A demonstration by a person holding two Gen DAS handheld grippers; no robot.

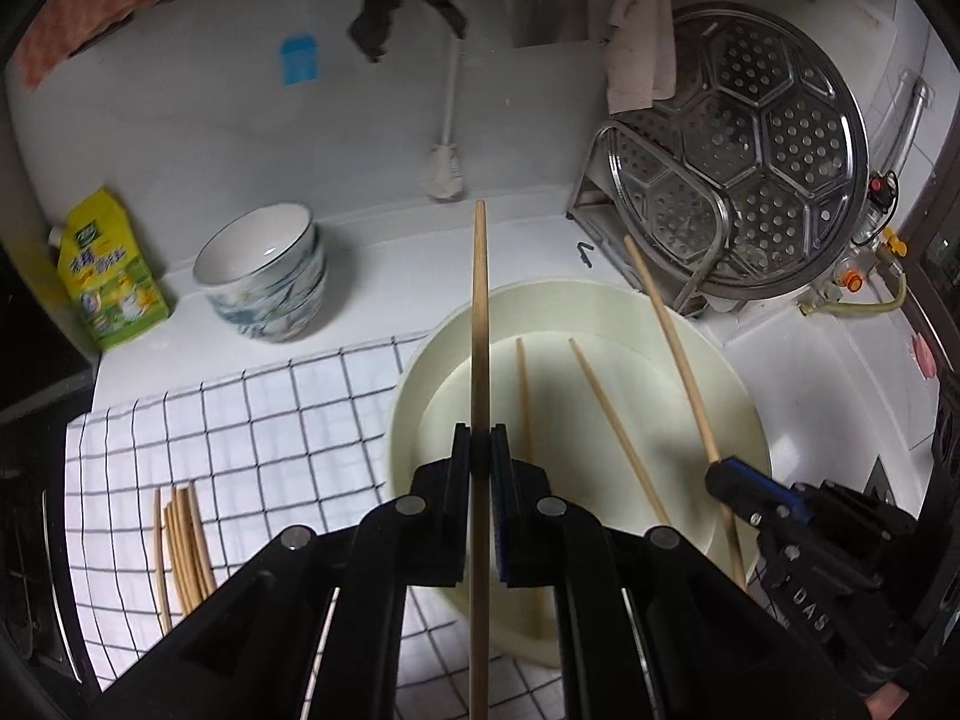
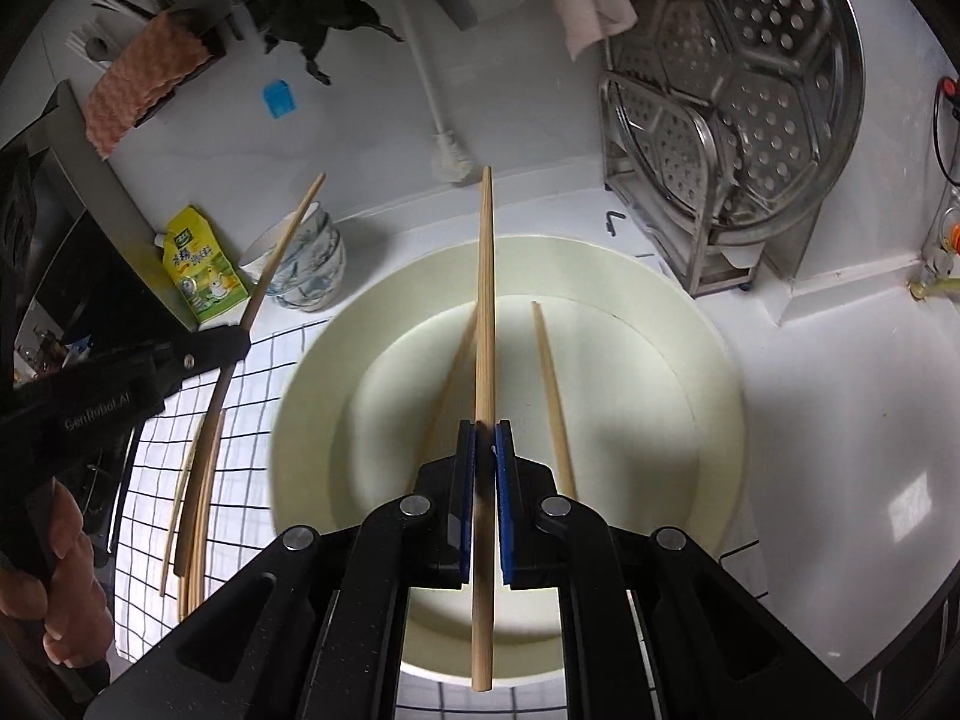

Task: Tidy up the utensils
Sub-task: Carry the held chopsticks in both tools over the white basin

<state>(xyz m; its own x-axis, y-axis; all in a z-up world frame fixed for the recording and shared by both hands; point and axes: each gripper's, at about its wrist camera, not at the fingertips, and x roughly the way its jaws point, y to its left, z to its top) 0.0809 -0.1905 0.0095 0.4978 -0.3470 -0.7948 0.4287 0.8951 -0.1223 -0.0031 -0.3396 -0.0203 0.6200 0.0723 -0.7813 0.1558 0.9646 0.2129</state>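
left wrist view: each gripper (image 1: 480, 441) clamped on a chopstick (image 1: 480, 324), lower end cut off

Lighting is dim and cool. Gripper shadows fall inside the cream basin (image 2: 708, 396). Glare patches mark the white tabletop (image 2: 912, 504) at right. Fisheye edges curve and darken; slight motion blur.
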